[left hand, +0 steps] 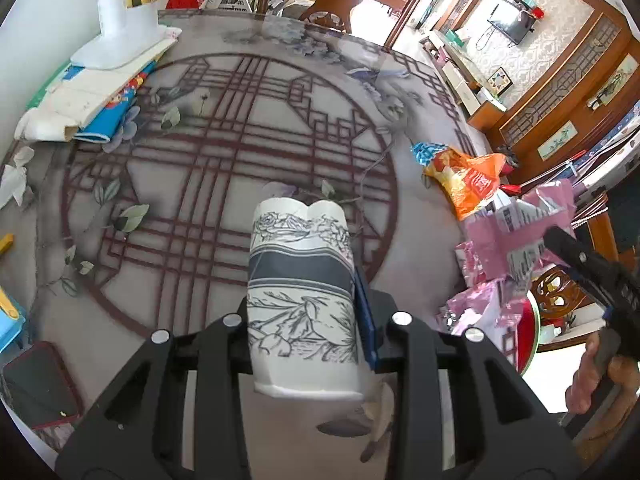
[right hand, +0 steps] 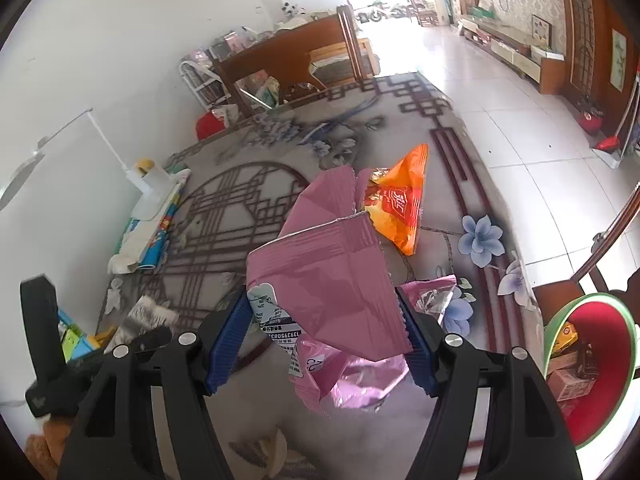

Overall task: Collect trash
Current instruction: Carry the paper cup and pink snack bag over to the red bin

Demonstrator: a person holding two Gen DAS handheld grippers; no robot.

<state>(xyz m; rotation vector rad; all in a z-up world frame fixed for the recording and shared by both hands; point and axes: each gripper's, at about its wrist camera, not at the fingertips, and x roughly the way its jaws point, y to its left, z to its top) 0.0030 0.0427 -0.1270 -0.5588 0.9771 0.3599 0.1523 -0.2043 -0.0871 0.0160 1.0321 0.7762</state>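
Note:
My left gripper [left hand: 302, 314] is shut on a white paper cup [left hand: 300, 272] with a blue-grey flower print, squeezed and dented at its rim, held above the patterned table [left hand: 240, 140]. My right gripper [right hand: 322, 338] is shut on a crumpled pink mailing bag [right hand: 332, 264] with a white label, lifted off the table. The left wrist view shows that bag [left hand: 504, 236] at the right. An orange snack bag [right hand: 400, 208] lies on the table just beyond it. More pink plastic [right hand: 352, 380] lies under the right gripper. A red bin with a green rim [right hand: 554, 328] stands off the table's right edge.
A white desk lamp [left hand: 116, 40] stands on a stack of books [left hand: 92, 100] at the far left. A phone in a dark red case [left hand: 40, 384] lies near left, crumpled tissue [left hand: 14, 176] beside the wall. A wooden chair [right hand: 312, 52] stands at the far end.

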